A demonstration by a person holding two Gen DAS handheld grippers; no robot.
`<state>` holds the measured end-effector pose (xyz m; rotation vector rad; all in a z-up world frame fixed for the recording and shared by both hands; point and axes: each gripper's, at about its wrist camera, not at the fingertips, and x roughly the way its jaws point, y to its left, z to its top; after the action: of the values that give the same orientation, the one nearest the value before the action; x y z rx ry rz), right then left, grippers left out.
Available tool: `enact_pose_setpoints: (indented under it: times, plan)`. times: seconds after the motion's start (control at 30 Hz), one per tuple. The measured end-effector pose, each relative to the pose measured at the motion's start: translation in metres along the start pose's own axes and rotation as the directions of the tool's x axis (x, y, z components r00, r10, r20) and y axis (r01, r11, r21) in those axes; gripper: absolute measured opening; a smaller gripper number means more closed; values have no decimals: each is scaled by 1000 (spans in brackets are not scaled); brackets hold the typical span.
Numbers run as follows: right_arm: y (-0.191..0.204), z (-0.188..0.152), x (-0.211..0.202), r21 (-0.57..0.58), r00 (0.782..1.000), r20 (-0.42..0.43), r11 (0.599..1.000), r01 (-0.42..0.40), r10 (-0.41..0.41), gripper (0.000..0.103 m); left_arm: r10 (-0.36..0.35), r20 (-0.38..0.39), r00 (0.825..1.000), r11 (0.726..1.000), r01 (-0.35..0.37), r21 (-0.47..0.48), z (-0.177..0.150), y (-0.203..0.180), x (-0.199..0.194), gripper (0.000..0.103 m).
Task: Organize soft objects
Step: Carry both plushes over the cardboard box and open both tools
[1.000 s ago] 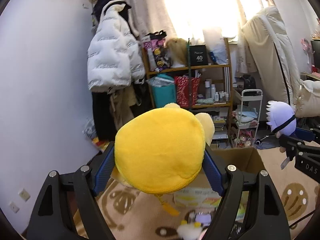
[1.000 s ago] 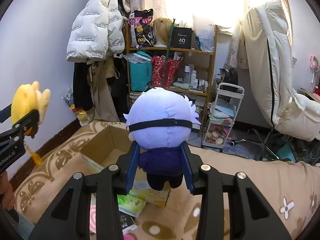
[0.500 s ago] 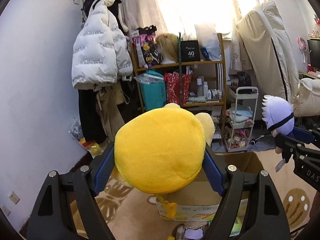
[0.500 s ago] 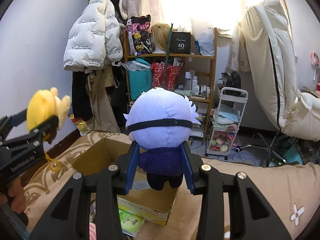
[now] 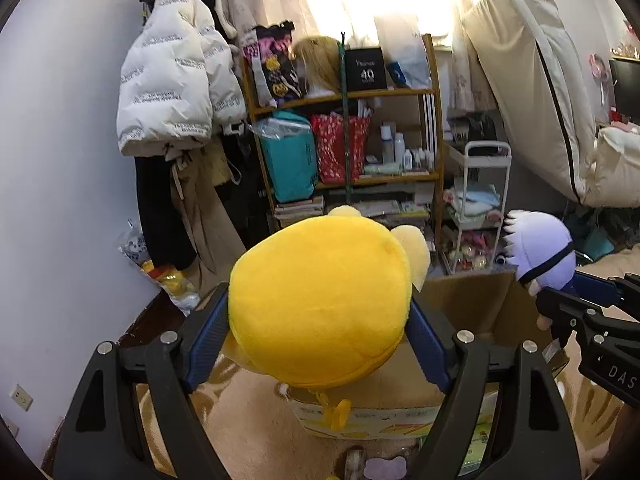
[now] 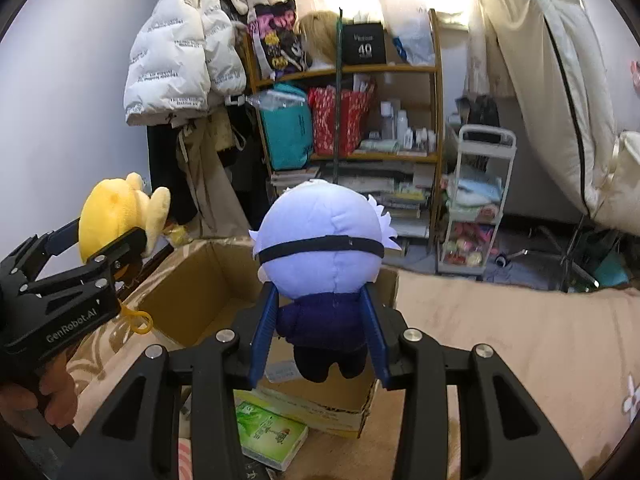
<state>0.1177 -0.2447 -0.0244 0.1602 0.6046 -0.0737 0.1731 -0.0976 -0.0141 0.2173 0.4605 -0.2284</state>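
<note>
My left gripper (image 5: 318, 334) is shut on a yellow plush toy (image 5: 320, 300), held in the air just before the near left side of an open cardboard box (image 5: 472, 300). It also shows in the right wrist view (image 6: 116, 216). My right gripper (image 6: 320, 328) is shut on a plush doll (image 6: 320, 264) with pale lilac hair, a black blindfold and a dark blue body, held over the open cardboard box (image 6: 200, 280). The doll shows at the right in the left wrist view (image 5: 540, 256).
The box stands on a beige patterned blanket (image 6: 500, 340). A green packet (image 6: 268, 436) lies in front of the box. Behind stand a wooden shelf (image 6: 360, 112), a white trolley (image 6: 476, 208), hanging coats (image 6: 180, 52) and a cream mattress (image 6: 552, 80).
Both grippers have moved forward towards the box with their toys. The box has grown larger in both views and the doll now hangs over its opening.
</note>
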Motion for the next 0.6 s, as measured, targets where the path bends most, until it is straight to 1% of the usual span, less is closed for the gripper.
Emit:
enact_pose_setpoints:
  times: [0.07, 0.17, 0.23, 0.4, 0.43, 0.53, 0.57, 0.6]
  plan:
    - [1, -1, 2, -12, 1000, 1, 1000, 7, -7, 44, -13, -18, 1000, 1000, 13, -7, -3, -1, 5, 81]
    - [3, -1, -1, -23, 999, 28, 999, 34, -33, 44, -35, -43, 998, 999, 34, -18, -7, -4, 12, 81]
    - [3, -1, 0, -30, 999, 23, 999, 31, -30, 44, -51, -58, 997, 999, 50, -13, -9, -8, 17, 82]
    - [-2, -1, 5, 5, 1000, 1, 1000, 13, -13, 44, -83, -91, 992, 996, 81, -21, -15, -13, 23, 83]
    - [-3, -1, 5, 7, 1000, -1, 1000, 12, -12, 44, -92, -101, 991, 996, 90, -29, -16, -13, 24, 83]
    - [-3, -2, 7, 12, 1000, -11, 1000, 7, -7, 44, -150, -131, 980, 988, 142, -67, -19, -13, 29, 84]
    - [-4, -3, 7, 15, 1000, -15, 1000, 5, -5, 44, -155, -133, 979, 987, 146, -74, -20, -13, 29, 86]
    - [-4, -4, 8, 19, 1000, -20, 1000, 0, 0, 44, -147, -133, 980, 987, 137, -78, -20, -13, 30, 91]
